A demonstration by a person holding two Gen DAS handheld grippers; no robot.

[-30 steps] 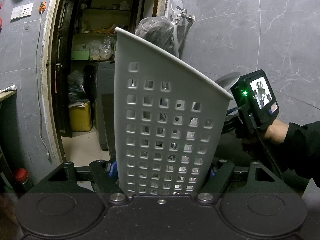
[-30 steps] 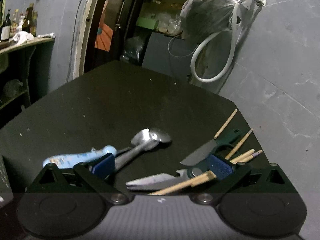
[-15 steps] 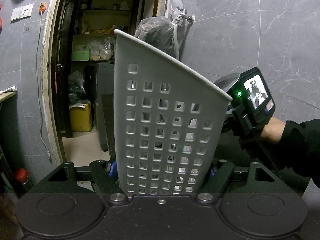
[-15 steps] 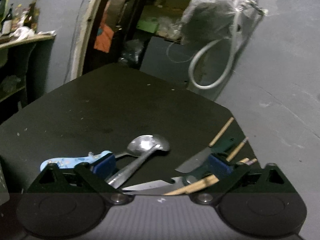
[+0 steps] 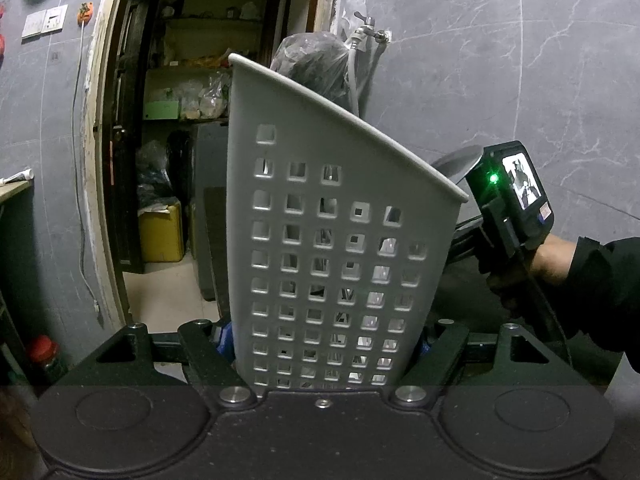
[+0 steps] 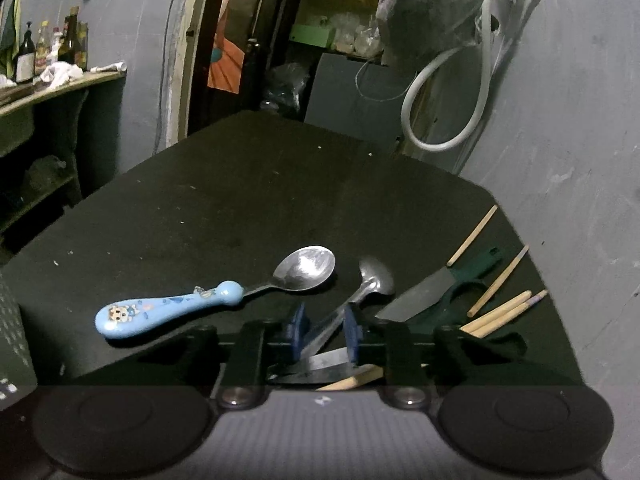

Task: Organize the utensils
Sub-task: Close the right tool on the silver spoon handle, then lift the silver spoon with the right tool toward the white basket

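Behind my workspace I see an open dark-framed doorway (image 5: 208,128) into a cluttered storeroom, a yellow plastic jerrycan (image 5: 162,232) on its floor, a grey corrugated hose (image 6: 448,92) looped beneath a wall tap, and glass bottles (image 6: 48,50) on a side shelf.

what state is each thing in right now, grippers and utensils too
left gripper: shut on the basket
white utensil basket: upright, held
right gripper: jaws just closing around the all-metal spoon's handle
all-metal spoon: lying flat
blue-handled spoon: lying flat, free
knife: lying flat
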